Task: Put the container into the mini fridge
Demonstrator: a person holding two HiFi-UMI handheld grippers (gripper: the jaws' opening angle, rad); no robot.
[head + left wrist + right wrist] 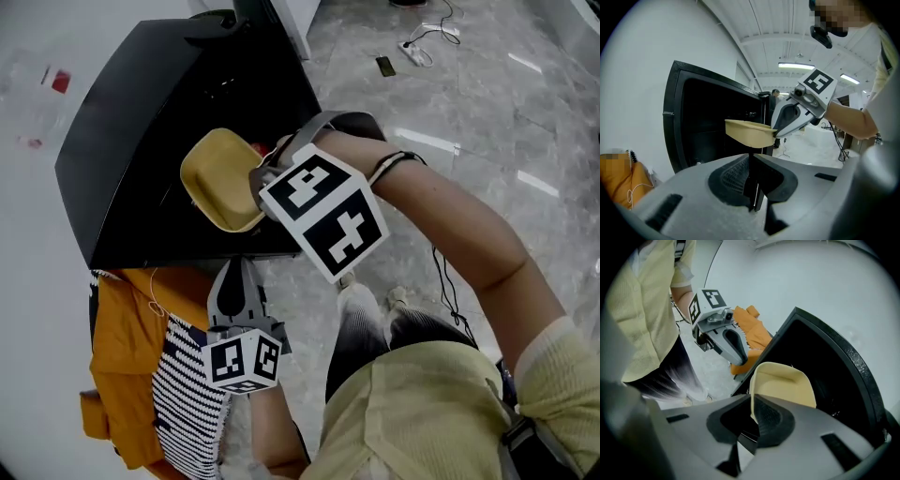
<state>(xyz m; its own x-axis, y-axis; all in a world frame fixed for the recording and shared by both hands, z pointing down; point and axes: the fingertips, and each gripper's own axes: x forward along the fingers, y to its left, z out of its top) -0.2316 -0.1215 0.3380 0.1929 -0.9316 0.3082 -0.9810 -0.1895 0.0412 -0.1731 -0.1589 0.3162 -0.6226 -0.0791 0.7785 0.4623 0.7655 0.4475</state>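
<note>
Gripping the rim of a shallow tan container (220, 178), the right gripper (260, 181) holds it in the air at the open front of the black mini fridge (141, 131). In the right gripper view its fingers (773, 420) are pinched narrowly on the container's near edge (783, 385), and the tray stands tilted up against the fridge's dark interior (843, 366). From the side, the left gripper view shows the container (747, 131) roughly level, hollow side up. It juts from the right gripper's tip (777, 132) across the fridge opening (712, 122). Whether its far end is already past the frame cannot be told.

The left gripper (241, 274) hangs lower in the head view, just below the fridge's near edge and apart from the container. Its fingers (731, 180) are pressed together with nothing between them, pointing towards the opening. It also shows in the right gripper view (740, 357), beside the fridge's corner.

An orange garment (131, 337) and a black-and-white striped cloth (183, 394) lie by the white wall beside the left gripper. Beyond the fridge, on the grey marbled floor (487, 103), lie a white cable (427, 42) and a small dark flat object (385, 66).
</note>
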